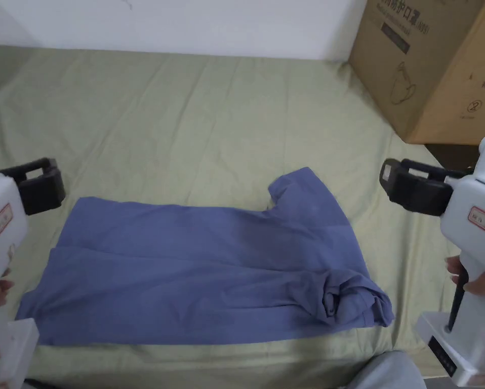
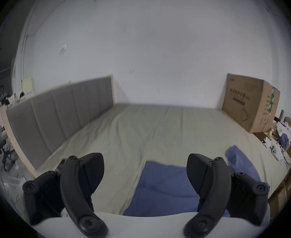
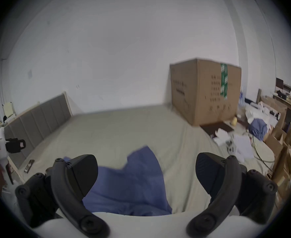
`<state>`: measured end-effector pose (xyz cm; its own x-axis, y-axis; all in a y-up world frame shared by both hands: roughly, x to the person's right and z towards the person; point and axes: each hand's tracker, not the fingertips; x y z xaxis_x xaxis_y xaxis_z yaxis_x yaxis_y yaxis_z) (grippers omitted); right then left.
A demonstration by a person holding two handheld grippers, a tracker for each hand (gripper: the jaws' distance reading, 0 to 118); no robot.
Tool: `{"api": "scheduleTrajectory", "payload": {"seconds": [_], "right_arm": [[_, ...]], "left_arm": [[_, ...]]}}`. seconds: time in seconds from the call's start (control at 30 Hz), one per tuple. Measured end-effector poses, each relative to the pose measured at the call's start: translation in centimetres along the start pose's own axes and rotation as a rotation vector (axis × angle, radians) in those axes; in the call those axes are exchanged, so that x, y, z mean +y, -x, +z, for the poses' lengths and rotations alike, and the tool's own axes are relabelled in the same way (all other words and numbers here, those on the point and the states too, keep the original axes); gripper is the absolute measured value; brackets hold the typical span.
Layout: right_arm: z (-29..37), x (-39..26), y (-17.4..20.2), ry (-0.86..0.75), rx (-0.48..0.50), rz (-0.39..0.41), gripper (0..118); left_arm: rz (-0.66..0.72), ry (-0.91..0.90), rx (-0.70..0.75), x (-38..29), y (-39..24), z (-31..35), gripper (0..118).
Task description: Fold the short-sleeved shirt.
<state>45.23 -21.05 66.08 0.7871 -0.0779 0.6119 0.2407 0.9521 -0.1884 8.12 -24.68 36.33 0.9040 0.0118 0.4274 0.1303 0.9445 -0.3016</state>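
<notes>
Blue shirt (image 1: 206,268) lies part-folded on the bed (image 1: 186,116), one sleeve bunched. Left gripper (image 2: 145,173) and right gripper (image 3: 146,174) held clear, jaws apart, grasping nothing.

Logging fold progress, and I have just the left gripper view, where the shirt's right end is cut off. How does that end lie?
Observer: In the head view the shirt is bunched into a lump at its near right corner.
Operator: Is the right gripper holding it?
Observer: No. The right gripper is open and sits off the shirt's right side, apart from the cloth.
Operator: And the left gripper, seen from above?
Observer: The left gripper sits just off the shirt's far left corner, not touching it.
</notes>
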Motion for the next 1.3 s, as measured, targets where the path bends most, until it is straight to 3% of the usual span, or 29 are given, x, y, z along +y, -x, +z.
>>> {"api": "scheduleTrajectory", "payload": {"seconds": [0.1, 0.17, 0.2, 0.23, 0.27, 0.3, 0.4, 0.6, 0.7, 0.8, 0.83, 0.9, 0.93, 1.0, 1.3], "right_arm": [[0.7, 0.3, 1.7, -0.07, -0.017, 0.032, 114], [1.0, 0.0, 2.5, -0.086, -0.017, 0.03, 107], [1.0, -0.2, 2.6, -0.098, -0.007, 0.016, 94], [1.2, -0.3, 2.8, -0.108, 0.012, -0.007, 59], [1.3, -0.4, 3.0, -0.104, 0.022, -0.02, 28], [1.2, -0.5, 3.4, -0.101, 0.014, -0.021, 6], [0.9, -0.9, 4.1, -0.099, -0.016, 0.024, 0], [0.0, -1.4, 4.7, -0.056, 0.025, 0.0, 0], [-0.8, -1.7, 4.6, -0.04, 0.043, -0.02, 0], [-2.1, -2.2, 4.4, -0.009, 0.06, -0.039, 0], [-2.7, -2.3, 4.3, 0.008, 0.059, -0.044, 0], [-3.8, -2.5, 4.2, 0.031, 0.06, -0.045, 0], [-4.5, -2.7, 4.0, 0.049, 0.057, -0.044, 0], [-5.7, -3.0, 3.7, 0.076, 0.051, -0.04, 0], [-11.0, -5.5, 2.0, 0.212, 0.004, -0.061, 0]], "left_arm": [[-0.008, -0.071, -0.028, 0.2, -1.3, 0.9, 98], [-0.011, -0.072, -0.051, 0.0, -2.0, 1.2, 77], [-0.017, -0.074, -0.059, -0.1, -2.2, 1.3, 57], [-0.025, -0.076, -0.065, -0.3, -2.5, 1.5, 27], [-0.028, -0.076, -0.069, -0.5, -2.7, 1.5, 11], [-0.032, -0.073, -0.077, -0.6, -2.9, 1.4, 5], [-0.048, -0.013, -0.136, -0.7, -3.0, 1.1, 0], [-0.033, 0.126, -0.16, 1.4, -2.9, -1.5, 0], [-0.094, 0.259, -0.118, 2.8, -2.8, -5.3, 0], [-0.048, 0.41, -0.149, 3.3, -2.0, -10.7, 0], [-0.032, 0.456, -0.148, 3.4, -1.9, -12.7, 15], [-0.006, 0.571, -0.151, 3.0, -1.7, -16.9, 85], [-0.01, 0.616, -0.145, 2.5, -1.7, -19.0, 114], [-0.029, 0.65, -0.155, 1.6, -1.8, -22.1, 114], [-0.041, 0.912, 0.046, -4.9, -1.3, -34.1, 111]]}}
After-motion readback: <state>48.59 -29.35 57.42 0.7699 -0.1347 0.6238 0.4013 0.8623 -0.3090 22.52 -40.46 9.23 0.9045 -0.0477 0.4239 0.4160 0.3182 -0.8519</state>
